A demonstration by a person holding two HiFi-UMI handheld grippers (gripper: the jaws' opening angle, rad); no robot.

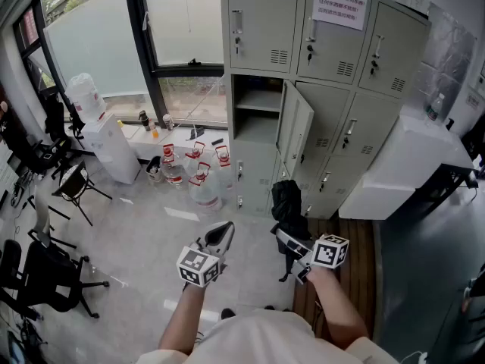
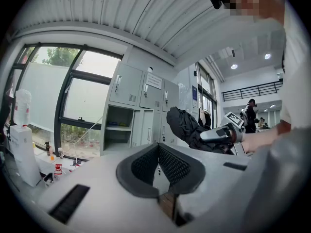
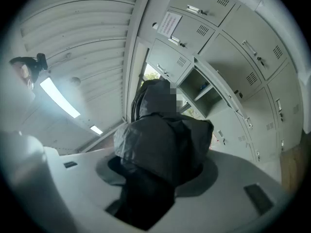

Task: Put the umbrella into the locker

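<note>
the pale floor (image 1: 144, 241) carries grey lockers (image 1: 333, 127), clear water jugs (image 1: 204, 192), a white dispenser (image 1: 110, 149) and black chairs (image 1: 42, 271)

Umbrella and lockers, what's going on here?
A person stands facing grey lockers with a gripper in each hand. The right gripper is clamped on a folded black umbrella, held short of the open locker compartment. The left gripper is shut and empty. The umbrella is not in the locker yet.

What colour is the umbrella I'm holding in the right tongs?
Black. The umbrella shows best in the right gripper view.
</note>
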